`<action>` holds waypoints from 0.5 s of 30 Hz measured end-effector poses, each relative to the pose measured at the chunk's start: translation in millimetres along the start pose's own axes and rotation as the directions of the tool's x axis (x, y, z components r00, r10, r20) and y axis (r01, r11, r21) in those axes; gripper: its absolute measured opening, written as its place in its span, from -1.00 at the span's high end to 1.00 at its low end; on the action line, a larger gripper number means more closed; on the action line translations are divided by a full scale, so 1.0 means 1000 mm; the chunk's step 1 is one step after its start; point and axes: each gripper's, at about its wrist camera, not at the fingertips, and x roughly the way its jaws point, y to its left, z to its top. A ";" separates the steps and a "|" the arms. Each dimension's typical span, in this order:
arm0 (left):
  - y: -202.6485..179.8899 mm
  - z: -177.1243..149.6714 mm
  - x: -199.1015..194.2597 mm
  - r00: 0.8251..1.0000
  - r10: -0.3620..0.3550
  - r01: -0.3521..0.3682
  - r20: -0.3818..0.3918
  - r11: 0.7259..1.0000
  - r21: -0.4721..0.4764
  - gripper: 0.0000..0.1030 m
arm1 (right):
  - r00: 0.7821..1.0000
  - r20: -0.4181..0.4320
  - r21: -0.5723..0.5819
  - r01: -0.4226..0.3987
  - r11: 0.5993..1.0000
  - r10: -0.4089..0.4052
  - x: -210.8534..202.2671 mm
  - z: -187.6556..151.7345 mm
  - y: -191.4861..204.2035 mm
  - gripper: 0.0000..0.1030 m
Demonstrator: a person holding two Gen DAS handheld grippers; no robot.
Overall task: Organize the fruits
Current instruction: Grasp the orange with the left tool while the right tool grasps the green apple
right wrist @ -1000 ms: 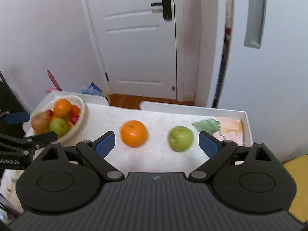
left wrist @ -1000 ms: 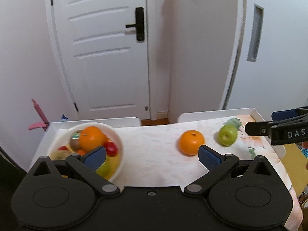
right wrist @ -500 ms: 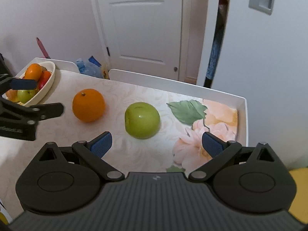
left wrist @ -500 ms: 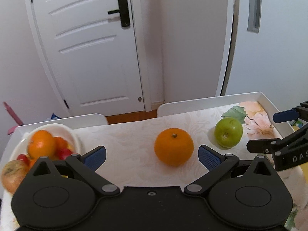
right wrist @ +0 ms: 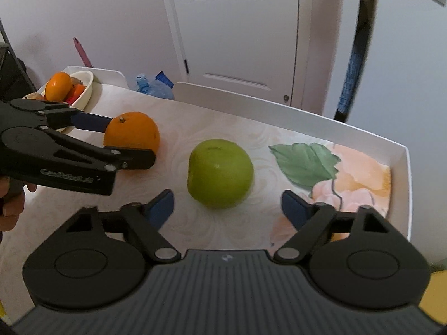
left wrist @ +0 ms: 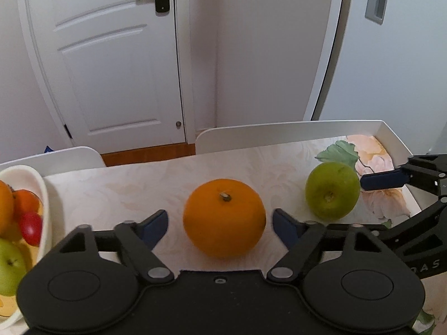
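Note:
An orange rests on the floral tabletop, between the blue pads of my left gripper. The jaws are closing, and a thin gap still shows on each side of the fruit. To its right lies a green apple, just ahead of my right gripper and in line with the space between its fingertips. Those jaws are closing too, wide and clear of the apple. At the far left a white bowl holds several fruits. The right wrist view shows the left gripper straddling the orange.
The table has a raised white rim along its back and right side. Behind it are a white door, a blue water bottle on the floor and a pink stick. A person's hand holds the left gripper.
Both grippers have come down and forward onto the fruits: the left now has the orange between its pads, narrower than before. The right has drawn close to the apple and narrowed slightly.

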 end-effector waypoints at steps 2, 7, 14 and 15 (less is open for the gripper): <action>0.000 0.000 0.002 1.000 -0.016 0.016 -0.008 1.000 -0.005 -0.31 | 1.000 0.003 -0.005 -0.006 1.000 0.006 0.001 0.001 0.001 -0.82; -0.004 -0.002 0.002 1.000 -0.003 0.003 0.002 1.000 0.016 -0.29 | 1.000 0.007 -0.008 -0.015 1.000 0.015 0.002 0.003 0.001 -0.69; -0.004 -0.008 -0.003 1.000 0.013 -0.013 0.006 1.000 0.028 -0.29 | 1.000 0.019 -0.006 -0.017 1.000 0.017 0.003 0.006 0.002 -0.61; -0.004 -0.009 -0.003 1.000 0.014 -0.014 0.006 1.000 0.027 -0.29 | 1.000 0.021 -0.004 -0.016 1.000 0.017 0.002 0.006 0.001 -0.61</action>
